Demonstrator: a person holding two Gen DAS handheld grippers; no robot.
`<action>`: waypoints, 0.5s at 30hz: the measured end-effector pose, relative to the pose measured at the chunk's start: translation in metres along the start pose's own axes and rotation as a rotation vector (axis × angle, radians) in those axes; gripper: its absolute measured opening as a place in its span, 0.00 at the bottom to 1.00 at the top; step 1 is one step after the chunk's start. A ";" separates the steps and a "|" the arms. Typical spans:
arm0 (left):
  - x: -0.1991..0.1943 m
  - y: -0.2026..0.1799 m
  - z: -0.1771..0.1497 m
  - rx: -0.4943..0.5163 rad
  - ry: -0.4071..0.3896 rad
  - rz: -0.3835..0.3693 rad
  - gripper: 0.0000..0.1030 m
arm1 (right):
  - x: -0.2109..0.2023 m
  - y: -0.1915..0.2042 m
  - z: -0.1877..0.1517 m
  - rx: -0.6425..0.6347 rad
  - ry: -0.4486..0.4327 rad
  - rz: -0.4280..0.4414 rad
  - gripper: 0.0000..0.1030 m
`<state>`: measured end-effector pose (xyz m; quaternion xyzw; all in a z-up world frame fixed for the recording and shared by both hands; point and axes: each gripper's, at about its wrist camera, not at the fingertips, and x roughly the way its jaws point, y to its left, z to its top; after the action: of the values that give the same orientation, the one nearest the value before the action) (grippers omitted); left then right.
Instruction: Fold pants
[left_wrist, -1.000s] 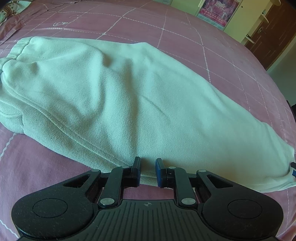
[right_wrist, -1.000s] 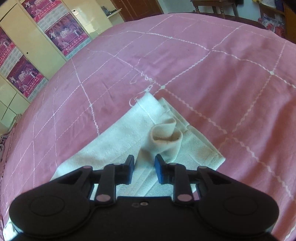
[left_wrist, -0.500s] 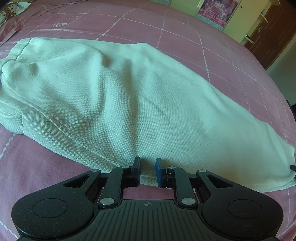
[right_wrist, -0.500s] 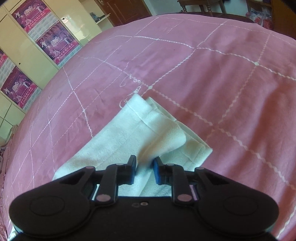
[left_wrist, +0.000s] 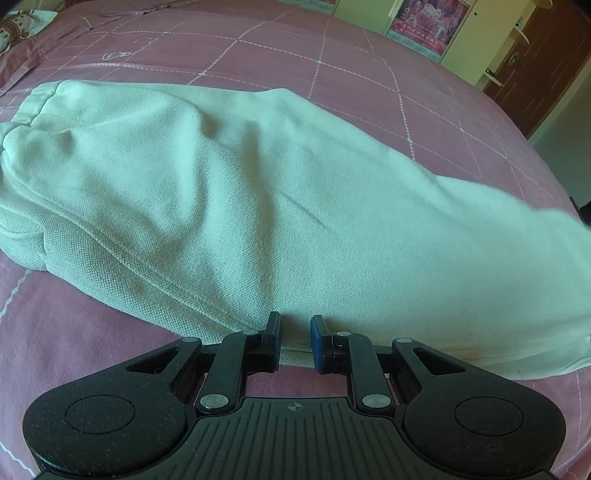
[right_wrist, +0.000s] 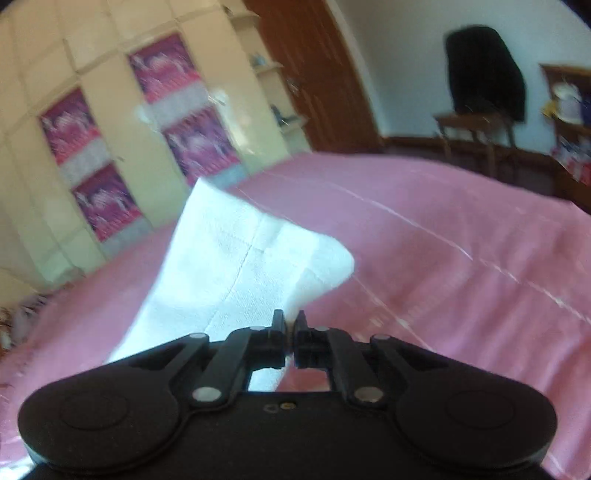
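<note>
I've got the right gripper (right_wrist: 290, 322) jaws pinching the pants (left_wrist: 258, 206) hem, left gripper (left_wrist: 294, 334) jaws narrowly gapped astride their near edge by the bed's (left_wrist: 66, 332) near side; I'd carry the hem low toward the waistband.

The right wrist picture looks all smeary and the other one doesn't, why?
Right wrist view: the cupboard doors, chair and pink bedspread are streaked by motion blur, while the right gripper, shut on the white pants, looks sharper. Left wrist view: sharp, cloth weave showing, edges bent by the fisheye lens.

Pant hem (right_wrist: 258, 254) now pinched, lifted.
</note>
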<state>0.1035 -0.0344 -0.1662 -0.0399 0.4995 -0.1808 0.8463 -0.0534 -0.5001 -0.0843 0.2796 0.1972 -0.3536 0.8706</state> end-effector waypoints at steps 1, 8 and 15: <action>0.000 -0.002 0.000 0.010 0.000 0.004 0.17 | 0.010 -0.022 -0.016 0.028 0.061 -0.064 0.03; 0.001 -0.002 0.002 0.015 0.002 0.013 0.17 | 0.038 -0.046 -0.059 -0.041 0.208 -0.182 0.09; 0.001 -0.003 0.000 0.030 -0.002 0.010 0.17 | 0.028 -0.056 -0.057 -0.099 0.253 -0.152 0.09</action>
<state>0.1037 -0.0373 -0.1666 -0.0249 0.4961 -0.1841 0.8482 -0.0835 -0.5116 -0.1630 0.2631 0.3431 -0.3705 0.8221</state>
